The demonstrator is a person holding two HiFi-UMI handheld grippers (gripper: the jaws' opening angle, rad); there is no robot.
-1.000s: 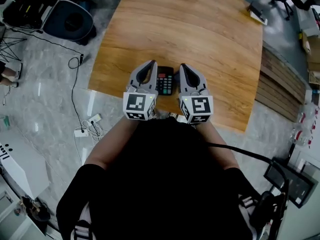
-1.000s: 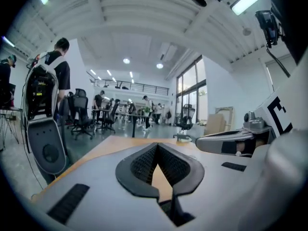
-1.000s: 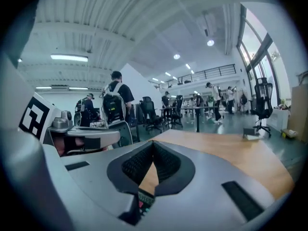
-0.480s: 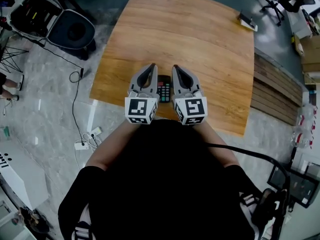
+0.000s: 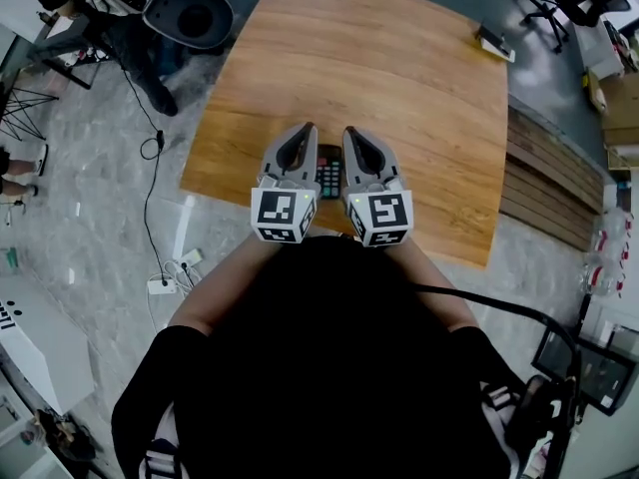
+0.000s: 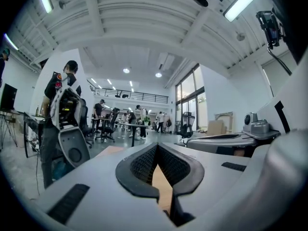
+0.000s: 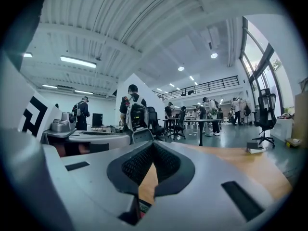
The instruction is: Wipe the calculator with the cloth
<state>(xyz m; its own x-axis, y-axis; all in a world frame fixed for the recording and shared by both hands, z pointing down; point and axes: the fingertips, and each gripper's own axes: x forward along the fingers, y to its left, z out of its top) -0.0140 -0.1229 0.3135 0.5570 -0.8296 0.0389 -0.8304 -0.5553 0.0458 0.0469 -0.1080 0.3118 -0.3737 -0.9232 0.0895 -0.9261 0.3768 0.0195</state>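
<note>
Wooden tabletop, no cloth seen: left tongs and right tongs closed empty, lately drawn together flanking calculator, so no wiping evident.

calculator mostly hidden between left tongs and right tongs, small object on table edge too small to identify

- The calculator is dark, with rows of small keys.
- It lies flat on the wooden table, close to the near edge.
- Only a narrow strip of it shows, between the left gripper and the right gripper.
</note>
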